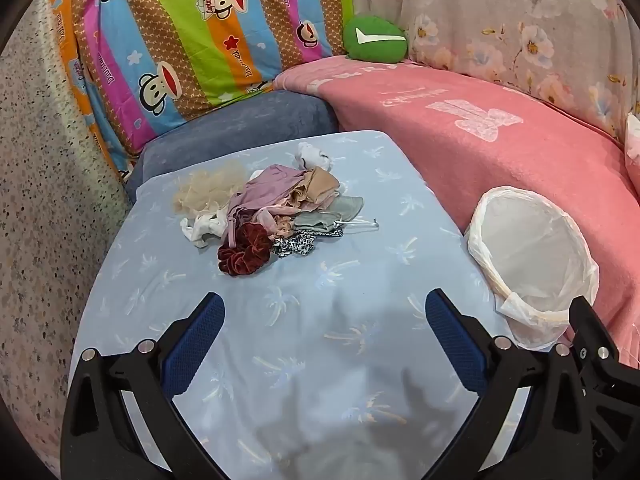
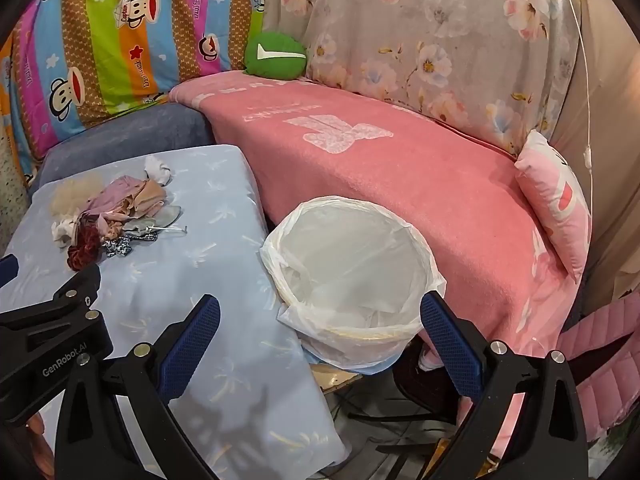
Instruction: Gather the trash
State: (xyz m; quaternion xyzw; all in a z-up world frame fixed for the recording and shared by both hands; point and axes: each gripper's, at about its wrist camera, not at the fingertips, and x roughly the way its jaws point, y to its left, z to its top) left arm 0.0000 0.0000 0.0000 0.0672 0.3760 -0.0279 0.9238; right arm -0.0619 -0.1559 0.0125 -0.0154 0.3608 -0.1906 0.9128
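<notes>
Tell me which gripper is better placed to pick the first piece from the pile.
Probably left. The open left gripper faces the pile directly, while the right gripper, also open, points at the lined bin.

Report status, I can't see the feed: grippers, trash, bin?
Left gripper open, empty. Right gripper open, empty, by the lined bin. Trash pile untouched on the blue cloth. Nothing in the way.

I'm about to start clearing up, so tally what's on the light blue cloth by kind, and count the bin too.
Dark red scrunchie: 1
White crumpled scraps: 2
Beige mesh puff: 1
Heap of mixed fabric pieces: 1, pieces too tangled to count
Lined bin: 1
Total: 6
</notes>
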